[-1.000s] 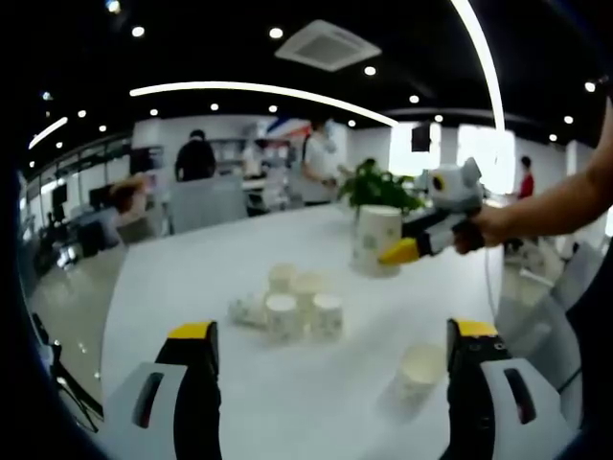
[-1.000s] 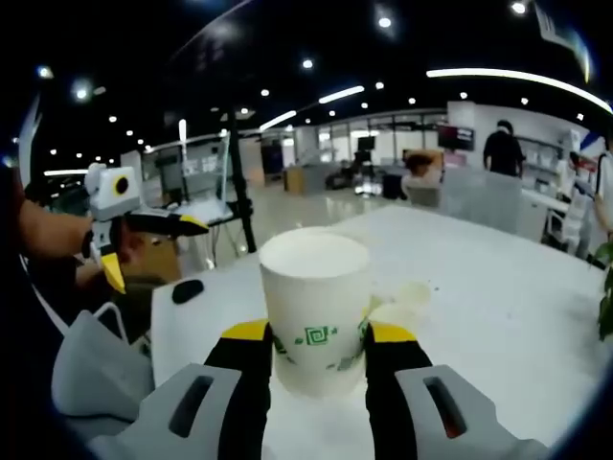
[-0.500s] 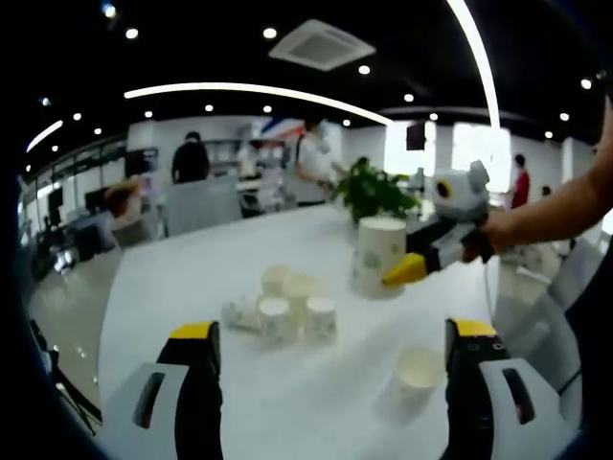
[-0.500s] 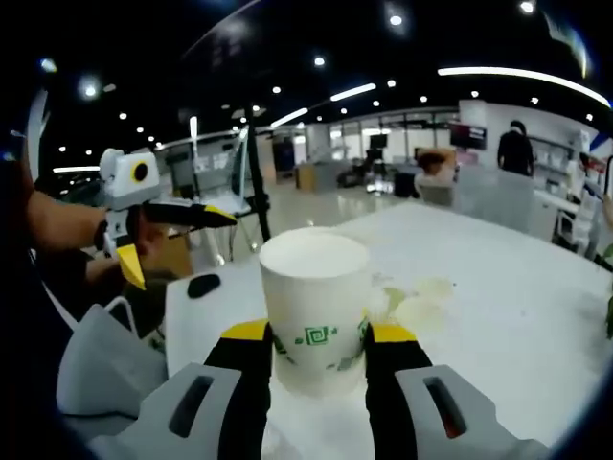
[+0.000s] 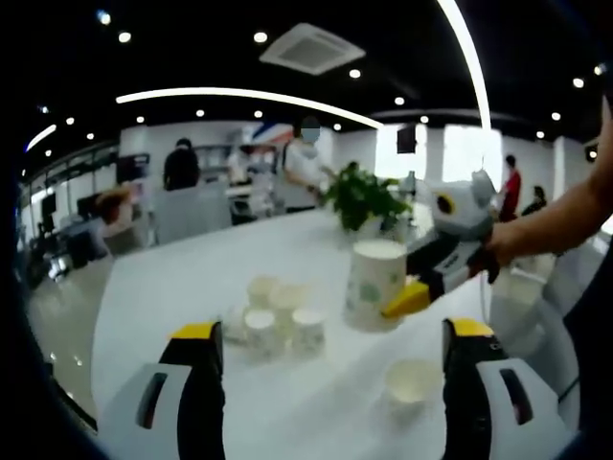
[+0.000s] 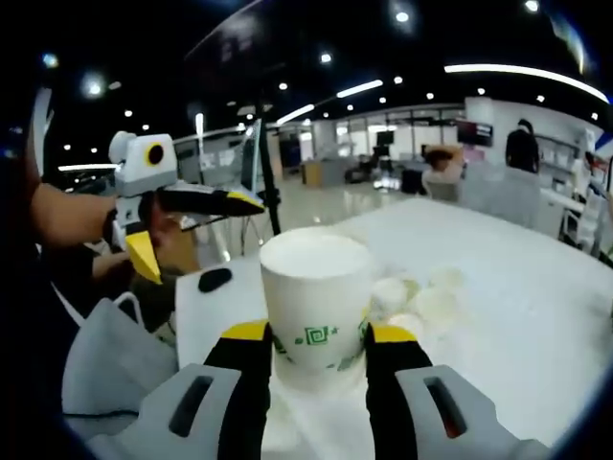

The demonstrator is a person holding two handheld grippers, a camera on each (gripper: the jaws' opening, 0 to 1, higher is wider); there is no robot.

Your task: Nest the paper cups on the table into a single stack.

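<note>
A white paper cup (image 6: 314, 305) with a green mark is held upright, and my right gripper (image 6: 314, 347) is shut on its lower sides. In the left gripper view that same cup (image 5: 374, 284) hangs above the white table (image 5: 182, 278), with the right gripper (image 5: 414, 292) reaching in from the right. A cluster of several small paper cups (image 5: 273, 321) stands at mid-table. One lone cup (image 5: 412, 381) stands near my left gripper's right jaw. My left gripper (image 5: 330, 383) is open and holds nothing. The left gripper (image 6: 196, 233) also appears held in a hand, jaws spread.
A green potted plant (image 5: 359, 192) stands at the far end of the table. A dark small object (image 6: 215, 279) lies near the table edge. A grey-white bag (image 6: 105, 369) sits lower left. People stand in the office behind.
The right gripper with its cup has come lower and nearer to the left gripper and the lone cup. The cluster of cups now shows just behind the held cup.
</note>
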